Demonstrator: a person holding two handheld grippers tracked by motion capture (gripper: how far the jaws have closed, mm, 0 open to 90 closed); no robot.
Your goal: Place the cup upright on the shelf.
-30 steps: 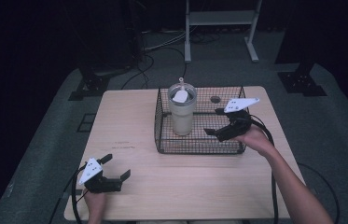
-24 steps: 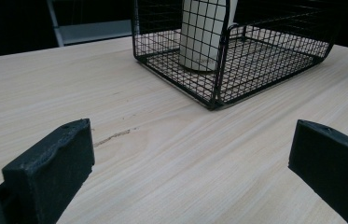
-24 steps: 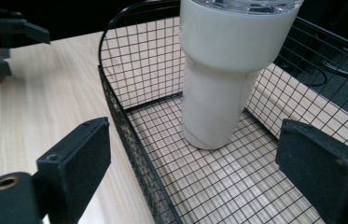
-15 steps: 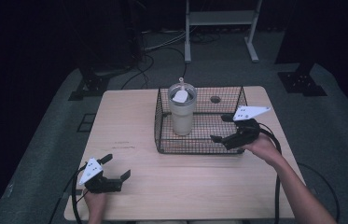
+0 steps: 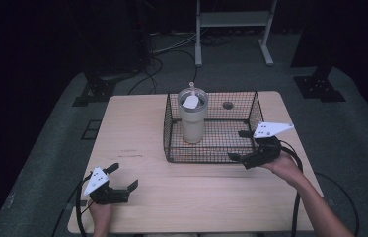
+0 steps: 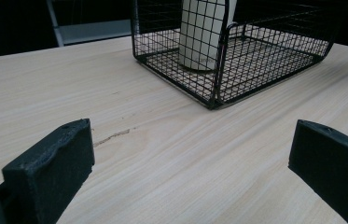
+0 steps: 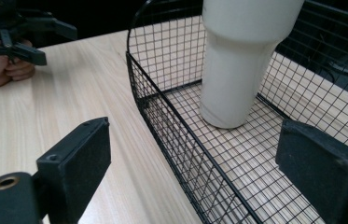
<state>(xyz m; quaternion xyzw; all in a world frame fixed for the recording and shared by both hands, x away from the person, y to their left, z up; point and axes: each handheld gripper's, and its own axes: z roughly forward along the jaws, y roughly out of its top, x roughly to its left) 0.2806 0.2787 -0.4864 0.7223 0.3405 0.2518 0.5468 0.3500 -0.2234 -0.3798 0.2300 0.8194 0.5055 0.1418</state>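
Left gripper (image 6: 190,154): low over the table, jaws spread wide with bare wood between them, nothing held.
Table (image 6: 162,158): pale wood grain, with a short dark scratch (image 6: 111,136) just beyond the left-hand jaw.
Wire basket (image 6: 237,60): black mesh, standing on the table well beyond the jaws, its near corner turned towards them.
Tumbler (image 6: 204,32): cream-coloured, upright inside the basket at its left end, base on the mesh floor, top cut off by the frame.
Shelf (image 6: 92,30): grey, in the dark left of the basket.
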